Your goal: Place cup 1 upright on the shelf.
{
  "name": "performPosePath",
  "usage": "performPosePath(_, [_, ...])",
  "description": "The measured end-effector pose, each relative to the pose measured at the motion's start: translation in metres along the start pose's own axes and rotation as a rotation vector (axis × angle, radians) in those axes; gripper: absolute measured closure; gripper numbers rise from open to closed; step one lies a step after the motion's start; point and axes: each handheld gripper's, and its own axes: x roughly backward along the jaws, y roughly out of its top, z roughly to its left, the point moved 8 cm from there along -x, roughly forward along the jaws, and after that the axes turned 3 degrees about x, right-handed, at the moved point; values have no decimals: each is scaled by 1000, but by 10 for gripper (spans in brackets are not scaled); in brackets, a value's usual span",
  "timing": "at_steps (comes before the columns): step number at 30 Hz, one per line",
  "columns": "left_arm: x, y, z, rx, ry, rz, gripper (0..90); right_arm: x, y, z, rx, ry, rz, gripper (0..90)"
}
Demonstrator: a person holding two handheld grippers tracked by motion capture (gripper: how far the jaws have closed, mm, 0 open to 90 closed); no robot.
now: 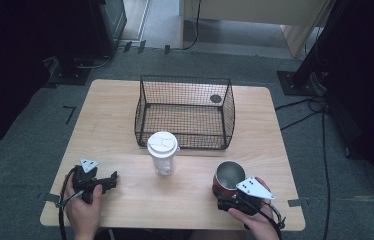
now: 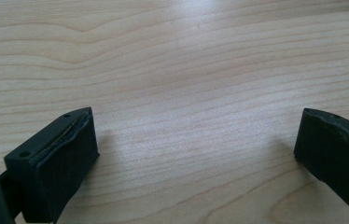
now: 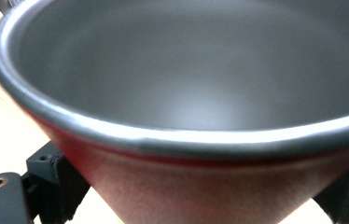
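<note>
A red metal cup (image 1: 227, 176) with a bare steel inside stands near the table's front right. My right gripper (image 1: 226, 199) is shut on its lower body; in the right gripper view the cup (image 3: 186, 93) sits wedged between the two black jaws, its rim close to the camera. A clear plastic cup with a white lid (image 1: 163, 150) stands upright at the table's middle. My left gripper (image 1: 111, 180) rests low at the front left, open, with its jaws pointing right. In the left gripper view the left gripper (image 2: 196, 135) has only bare wood between its jaws.
A black wire basket (image 1: 180, 142) stands behind the lidded cup, with a small dark disc (image 1: 215, 98) at its back right corner. The wooden table (image 1: 110, 120) has bare room on both sides of the basket. Cables and stands lie on the floor around.
</note>
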Motion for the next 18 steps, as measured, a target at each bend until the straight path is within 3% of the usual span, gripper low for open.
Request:
performPosePath(7, [0,0,0,0,0,0,0,1,25,3,-21,12,-37,76])
performPosePath(18, [0,0,0,0,0,0,0,0,48,8,-14,24,-58,76])
